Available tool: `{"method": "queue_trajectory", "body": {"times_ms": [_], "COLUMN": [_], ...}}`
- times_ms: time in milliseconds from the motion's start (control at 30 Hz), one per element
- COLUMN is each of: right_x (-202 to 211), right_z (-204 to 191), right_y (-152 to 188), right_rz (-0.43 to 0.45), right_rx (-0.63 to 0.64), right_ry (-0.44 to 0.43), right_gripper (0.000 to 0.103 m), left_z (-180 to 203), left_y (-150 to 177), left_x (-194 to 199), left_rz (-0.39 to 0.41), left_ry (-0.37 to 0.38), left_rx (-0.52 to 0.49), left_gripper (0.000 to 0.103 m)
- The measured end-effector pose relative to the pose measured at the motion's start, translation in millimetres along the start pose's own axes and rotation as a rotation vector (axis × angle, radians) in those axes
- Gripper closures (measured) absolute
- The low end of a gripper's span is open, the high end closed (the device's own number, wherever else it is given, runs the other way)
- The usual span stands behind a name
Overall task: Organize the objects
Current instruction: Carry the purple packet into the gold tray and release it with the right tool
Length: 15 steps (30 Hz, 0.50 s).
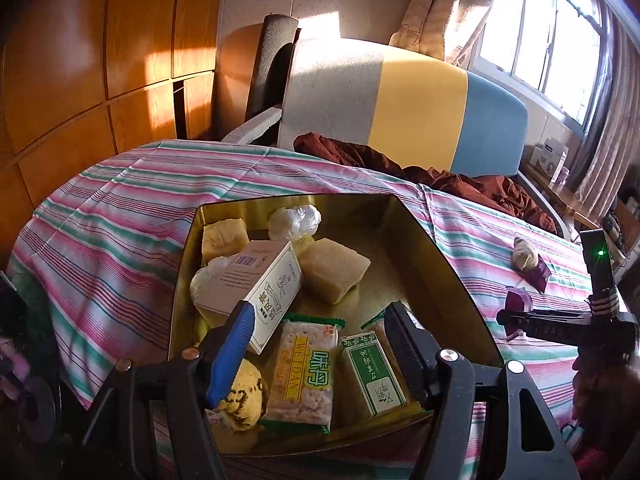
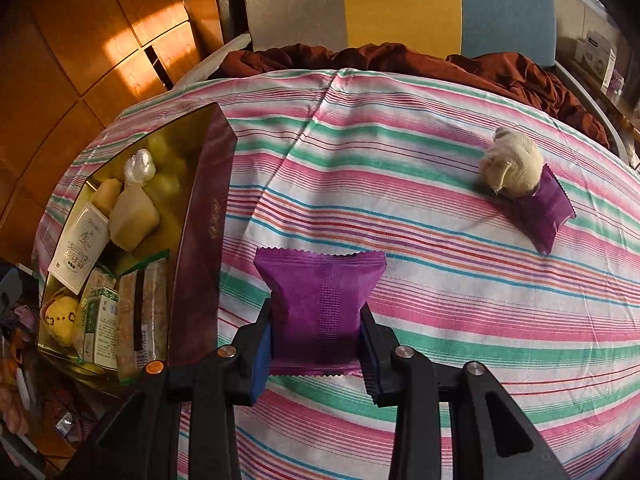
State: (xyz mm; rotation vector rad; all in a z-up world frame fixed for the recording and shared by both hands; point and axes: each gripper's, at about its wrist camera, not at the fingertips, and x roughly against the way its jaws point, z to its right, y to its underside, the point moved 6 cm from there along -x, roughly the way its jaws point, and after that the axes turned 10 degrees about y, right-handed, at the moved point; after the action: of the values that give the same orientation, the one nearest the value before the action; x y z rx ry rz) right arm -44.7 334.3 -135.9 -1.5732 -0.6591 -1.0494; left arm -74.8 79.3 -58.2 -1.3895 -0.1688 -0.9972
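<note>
While clamped in right claw [image 2: 318, 354], one purple packet [image 2: 320, 304]; second [image 2: 546, 210] apart; left claw [image 1: 320, 344] agape.

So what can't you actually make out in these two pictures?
- Purple packet, right view: printed face is turned away, so its contents are unknown.
- Second packet, right view: partly under the cream bundle.
- Yellow ball, left view: partly behind the left gripper finger.
- Box floor: mostly covered by snacks.

Purple packet [image 2: 320, 304]; pink-green-white striped cloth [image 2: 440, 208]; gold box [image 1: 432, 248].
</note>
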Motion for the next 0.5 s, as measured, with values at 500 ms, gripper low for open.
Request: {"method": "queue_trajectory", "body": {"times_ms": [500], "right_x": [35], "right_z": [-103], "right_y": [-36], "right_rz": [0.124], "right_rx": [0.181], "right_ry": [-0.13], "right_gripper": [0.066], "left_z": [-41], "left_y": [16], "left_x": [25], "left_rz": [0.015], "left_ry": [-0.047], "left_rx": [0.08], "left_gripper": [0.034]}}
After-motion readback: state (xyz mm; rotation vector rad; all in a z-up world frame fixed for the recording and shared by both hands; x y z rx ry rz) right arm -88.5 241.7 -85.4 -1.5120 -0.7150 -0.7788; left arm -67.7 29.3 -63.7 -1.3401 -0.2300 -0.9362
